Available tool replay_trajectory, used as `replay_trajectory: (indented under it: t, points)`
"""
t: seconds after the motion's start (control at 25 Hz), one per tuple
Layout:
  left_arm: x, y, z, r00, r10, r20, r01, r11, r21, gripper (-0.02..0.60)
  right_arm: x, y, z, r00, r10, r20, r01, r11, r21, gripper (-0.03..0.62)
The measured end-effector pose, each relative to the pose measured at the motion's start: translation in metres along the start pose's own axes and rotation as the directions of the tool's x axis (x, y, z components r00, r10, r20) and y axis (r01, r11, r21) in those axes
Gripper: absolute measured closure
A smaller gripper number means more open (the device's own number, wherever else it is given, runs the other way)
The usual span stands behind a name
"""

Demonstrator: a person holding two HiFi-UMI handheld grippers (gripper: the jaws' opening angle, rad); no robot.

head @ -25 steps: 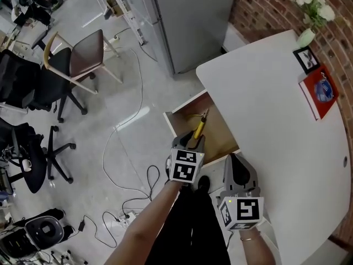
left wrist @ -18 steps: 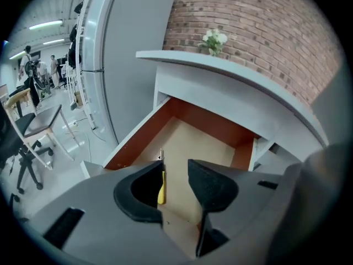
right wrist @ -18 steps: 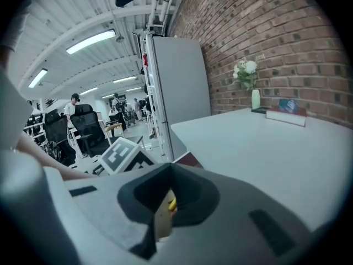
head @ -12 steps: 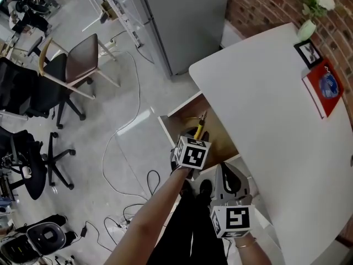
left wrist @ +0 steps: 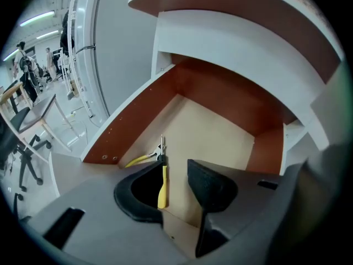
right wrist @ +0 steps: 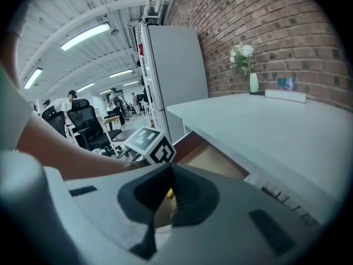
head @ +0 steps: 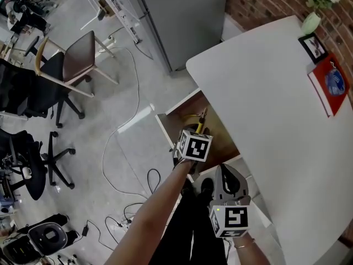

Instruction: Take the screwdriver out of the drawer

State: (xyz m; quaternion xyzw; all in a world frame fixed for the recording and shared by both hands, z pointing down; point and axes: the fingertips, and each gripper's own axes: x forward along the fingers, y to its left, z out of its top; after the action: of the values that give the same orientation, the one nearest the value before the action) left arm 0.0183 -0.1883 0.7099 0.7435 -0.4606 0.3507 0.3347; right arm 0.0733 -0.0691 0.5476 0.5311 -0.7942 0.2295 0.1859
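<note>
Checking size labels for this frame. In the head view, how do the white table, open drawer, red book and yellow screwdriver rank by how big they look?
1. white table, largest by far.
2. open drawer, though partly under the table.
3. red book.
4. yellow screwdriver, smallest; only part of it shows.

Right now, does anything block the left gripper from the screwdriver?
Nothing visible. The drawer is open, the screwdriver uncovered on its floor; the left gripper, jaws apart but closing, lines up on its handle. Pliers lie by its tip.
</note>
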Motion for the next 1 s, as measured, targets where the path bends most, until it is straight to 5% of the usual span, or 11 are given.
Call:
replay_trajectory:
  t: [1.0]
  points:
    - [0.065,0.020,-0.015,0.990,0.075,-0.119,-0.087,0.991,-0.099,0.450,0.026,-0.012,-0.043,0.994,0.009,-0.110,-0.004,0.999,0.046,0.592]
